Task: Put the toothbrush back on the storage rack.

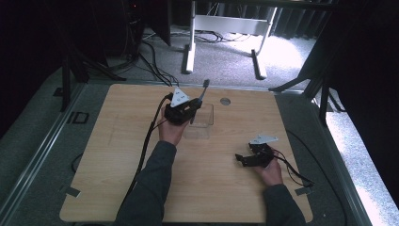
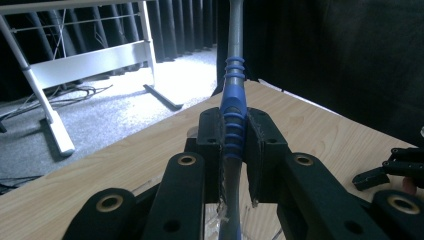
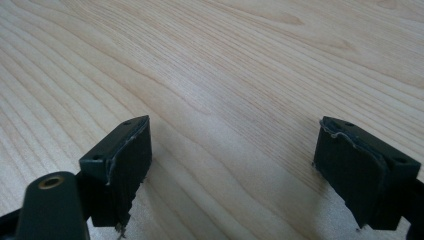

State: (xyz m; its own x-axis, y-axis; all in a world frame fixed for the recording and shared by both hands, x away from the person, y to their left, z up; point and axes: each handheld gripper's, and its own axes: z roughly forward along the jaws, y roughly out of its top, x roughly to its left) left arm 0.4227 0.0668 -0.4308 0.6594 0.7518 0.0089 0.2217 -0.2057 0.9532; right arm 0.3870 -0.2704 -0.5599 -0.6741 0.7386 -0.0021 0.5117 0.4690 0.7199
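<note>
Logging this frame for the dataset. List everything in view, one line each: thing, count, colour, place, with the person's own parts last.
table: one, light wood, centre of the high view.
clear container: one, transparent, on the table just right of the left gripper.
utensil: one, blue ribbed grip with a grey shaft, clamped in the left gripper and pointing up and away; its working end cannot be made out.
round grommet: one, grey, in the table near the far edge.
white frame: one, white, on the grey carpet beyond the table.
cables: several, black, on the floor at the far left.
left gripper: one, black, jaws shut on the utensil.
right gripper: one, black, jaws open over bare table, near right.
</note>
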